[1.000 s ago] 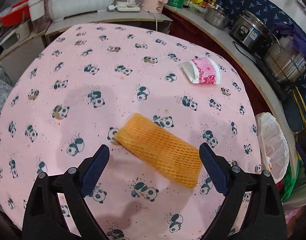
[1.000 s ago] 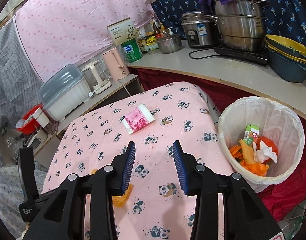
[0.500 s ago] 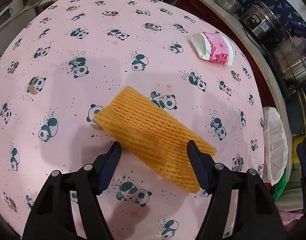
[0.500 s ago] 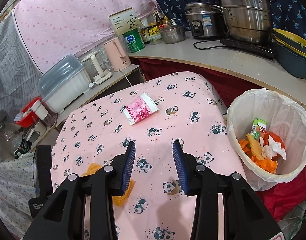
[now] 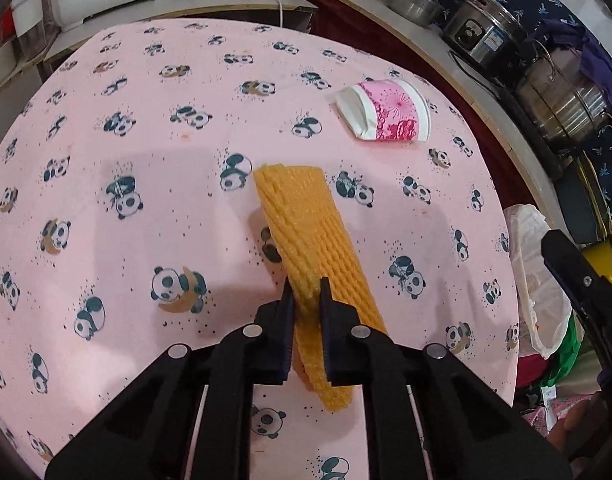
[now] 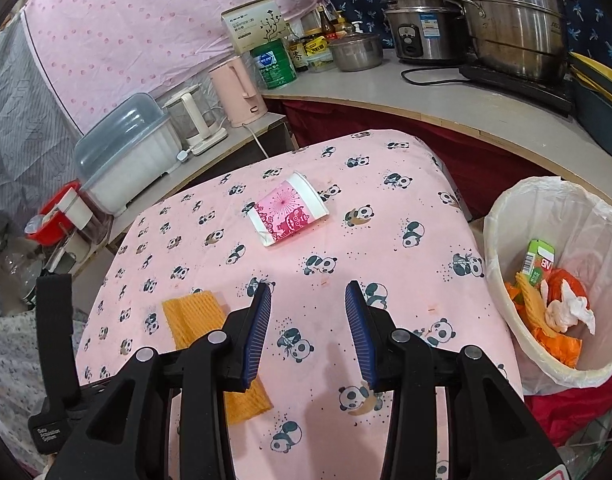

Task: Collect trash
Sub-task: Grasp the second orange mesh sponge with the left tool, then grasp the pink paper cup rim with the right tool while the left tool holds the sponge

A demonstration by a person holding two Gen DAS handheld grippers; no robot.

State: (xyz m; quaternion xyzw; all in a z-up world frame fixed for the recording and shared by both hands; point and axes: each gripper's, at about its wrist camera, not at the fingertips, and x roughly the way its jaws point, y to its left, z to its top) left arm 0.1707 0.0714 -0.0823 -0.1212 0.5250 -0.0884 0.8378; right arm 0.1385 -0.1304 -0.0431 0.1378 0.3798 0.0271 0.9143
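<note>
In the left wrist view the left gripper [image 5: 306,292] is closing its jaws on the orange foam net [image 5: 306,232] mid-table, bare pink tablecloth [image 5: 146,120] all round, while in the right wrist view the right gripper [image 6: 308,312] hangs half-spread and empty, the flattened paper cup [image 6: 288,216] beyond, the bin [image 6: 502,216] at the table's right edge.

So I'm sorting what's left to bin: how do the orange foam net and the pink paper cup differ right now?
The orange foam net is pinched on edge in the left gripper, whose jaws are closing; the pink paper cup lies flattened and untouched. The net is ribbed mesh, the cup printed paper. Both are over the panda tablecloth.
</note>
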